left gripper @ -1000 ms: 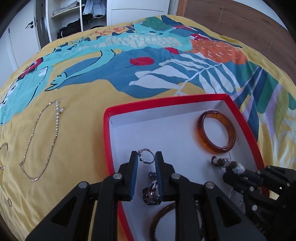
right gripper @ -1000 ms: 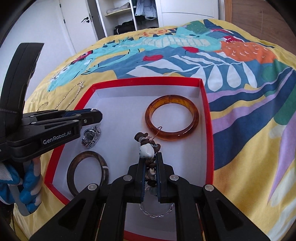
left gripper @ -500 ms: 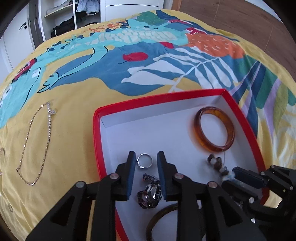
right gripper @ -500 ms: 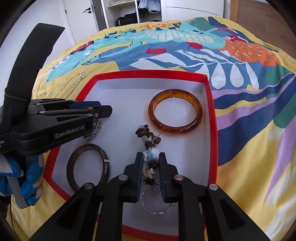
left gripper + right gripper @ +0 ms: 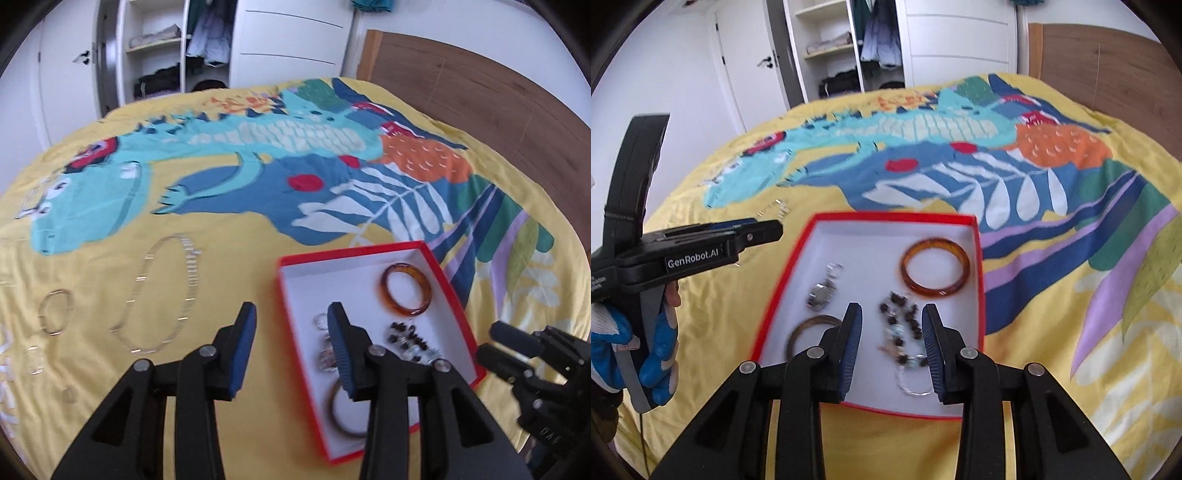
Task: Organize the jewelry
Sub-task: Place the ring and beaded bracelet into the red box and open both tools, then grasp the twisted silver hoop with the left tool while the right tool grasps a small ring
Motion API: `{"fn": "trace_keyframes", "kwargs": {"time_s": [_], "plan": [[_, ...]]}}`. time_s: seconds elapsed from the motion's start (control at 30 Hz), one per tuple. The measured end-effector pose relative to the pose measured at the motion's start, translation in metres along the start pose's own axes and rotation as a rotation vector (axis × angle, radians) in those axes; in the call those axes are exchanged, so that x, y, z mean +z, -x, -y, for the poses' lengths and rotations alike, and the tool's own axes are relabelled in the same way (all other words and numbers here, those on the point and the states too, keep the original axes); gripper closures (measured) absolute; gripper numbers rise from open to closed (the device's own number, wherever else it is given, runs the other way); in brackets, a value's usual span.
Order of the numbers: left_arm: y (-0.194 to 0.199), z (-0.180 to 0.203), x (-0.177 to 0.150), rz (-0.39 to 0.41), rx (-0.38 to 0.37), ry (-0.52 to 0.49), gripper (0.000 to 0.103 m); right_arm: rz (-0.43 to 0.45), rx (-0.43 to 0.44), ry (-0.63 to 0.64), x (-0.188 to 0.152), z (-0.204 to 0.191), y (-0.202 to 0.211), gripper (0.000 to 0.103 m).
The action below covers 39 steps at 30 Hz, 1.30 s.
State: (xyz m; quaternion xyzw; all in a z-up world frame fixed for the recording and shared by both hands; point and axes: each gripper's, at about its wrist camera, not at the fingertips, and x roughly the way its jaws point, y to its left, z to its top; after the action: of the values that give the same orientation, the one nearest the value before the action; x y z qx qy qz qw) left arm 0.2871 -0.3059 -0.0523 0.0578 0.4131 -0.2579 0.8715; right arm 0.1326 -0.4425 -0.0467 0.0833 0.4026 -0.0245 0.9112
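A red-rimmed white box (image 5: 280, 284) (image 5: 975, 258) lies on the bedspread. In it are an amber bangle (image 5: 406, 295) (image 5: 936, 271), a beaded bracelet (image 5: 901, 332) (image 5: 406, 339), a silver ring (image 5: 834, 269), a watch (image 5: 820, 293) and a dark bangle (image 5: 805, 332). My left gripper (image 5: 290, 332) is open and empty above the box's left rim. My right gripper (image 5: 892, 334) is open and empty above the beaded bracelet. A silver chain necklace (image 5: 166, 295) and a thin hoop (image 5: 55, 314) lie on the yellow cover left of the box.
Small pieces (image 5: 35, 360) lie at the far left of the bed. A wooden headboard (image 5: 480, 92) stands at the right. An open wardrobe (image 5: 849, 48) is behind the bed. A gloved hand (image 5: 653, 354) holds the left gripper.
Both grippers opened and pulled up and back from the box. The right gripper let go of the beaded bracelet, which now lies in the box. The left gripper moved left.
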Motion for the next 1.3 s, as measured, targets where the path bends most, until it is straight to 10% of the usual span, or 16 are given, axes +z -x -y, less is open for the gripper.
{"fn": "trace_keyframes", "kwargs": {"time_s": [0.63, 1.3], "plan": [[0.158, -0.143, -0.098, 0.070, 0.295, 0.091, 0.065, 0.040, 0.135, 0.078, -0.007, -0.156, 0.036, 0.069], [0.126, -0.257, -0.147, -0.029, 0.317, 0.235, 0.064, -0.080, 0.192, 0.179, -0.024, -0.259, -0.050, 0.059]]}}
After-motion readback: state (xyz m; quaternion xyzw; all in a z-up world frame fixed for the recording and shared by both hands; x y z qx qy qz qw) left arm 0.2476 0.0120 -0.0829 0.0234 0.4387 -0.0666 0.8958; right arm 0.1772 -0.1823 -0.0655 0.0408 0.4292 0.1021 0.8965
